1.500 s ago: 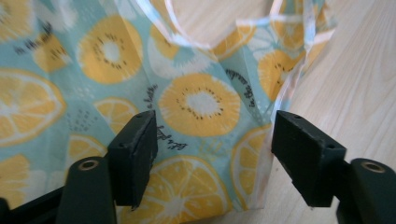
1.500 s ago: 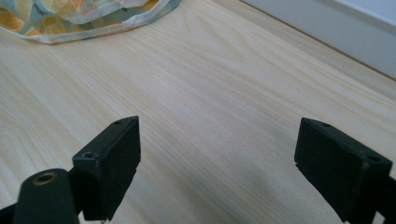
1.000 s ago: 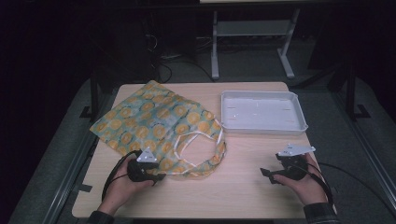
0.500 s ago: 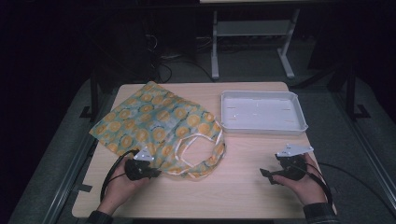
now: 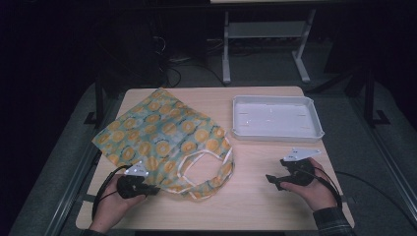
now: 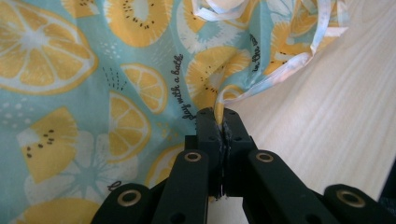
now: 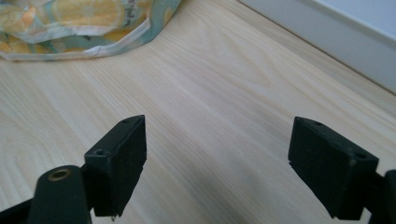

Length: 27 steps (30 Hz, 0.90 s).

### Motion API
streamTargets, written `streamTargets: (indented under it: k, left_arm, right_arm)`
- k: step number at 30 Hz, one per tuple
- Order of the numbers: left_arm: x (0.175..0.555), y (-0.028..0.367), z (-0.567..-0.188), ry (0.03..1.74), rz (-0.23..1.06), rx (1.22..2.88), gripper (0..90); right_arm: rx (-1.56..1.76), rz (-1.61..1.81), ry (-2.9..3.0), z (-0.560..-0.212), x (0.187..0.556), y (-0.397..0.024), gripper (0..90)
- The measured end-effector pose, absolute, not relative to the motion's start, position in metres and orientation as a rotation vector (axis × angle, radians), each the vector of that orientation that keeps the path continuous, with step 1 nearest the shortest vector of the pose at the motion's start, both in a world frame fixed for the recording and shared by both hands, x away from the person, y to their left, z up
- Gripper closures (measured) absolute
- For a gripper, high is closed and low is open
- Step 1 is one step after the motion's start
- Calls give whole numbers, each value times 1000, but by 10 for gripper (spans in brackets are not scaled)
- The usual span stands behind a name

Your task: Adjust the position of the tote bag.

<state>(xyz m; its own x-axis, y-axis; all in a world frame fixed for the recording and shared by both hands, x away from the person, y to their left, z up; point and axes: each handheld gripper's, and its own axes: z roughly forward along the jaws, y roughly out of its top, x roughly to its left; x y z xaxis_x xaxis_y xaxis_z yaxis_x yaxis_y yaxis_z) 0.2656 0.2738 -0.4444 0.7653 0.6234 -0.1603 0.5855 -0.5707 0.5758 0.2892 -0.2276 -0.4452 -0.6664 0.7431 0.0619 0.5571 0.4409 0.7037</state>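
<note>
**Dark room, pale wooden table, fabric pinched at the near edge**

Dim surroundings, metal stand legs behind a light wooden table [image 5: 255,196]. Spread across the left half: a turquoise tote bag [image 5: 162,132] printed with lemon slices, white-trimmed handles [image 5: 206,169] looped toward the near edge. At the far right, a white tray [image 5: 275,118], well apart from the bag. Near left corner: left gripper [image 5: 152,189], clenched on the bag's edge, a fold of cloth [image 6: 219,100] caught between the closed jaws. Near right: right gripper [image 5: 273,180], released, jaws spread wide though just closing a little, bare wood between them, bag handles near, tray rim just beyond.
</note>
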Motion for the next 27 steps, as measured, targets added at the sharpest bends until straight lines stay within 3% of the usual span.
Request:
streamTargets:
  k: [16, 27]
  left_arm:
    - [247, 305, -442, 995, 95, 2291, 884]
    - [245, 317, -441, 1036, 70, 2269, 883]
  right_arm:
    - [1096, 1082, 2490, -442, 305, -202, 231]
    - [1058, 1108, 2543, -434, 328, -172, 318]
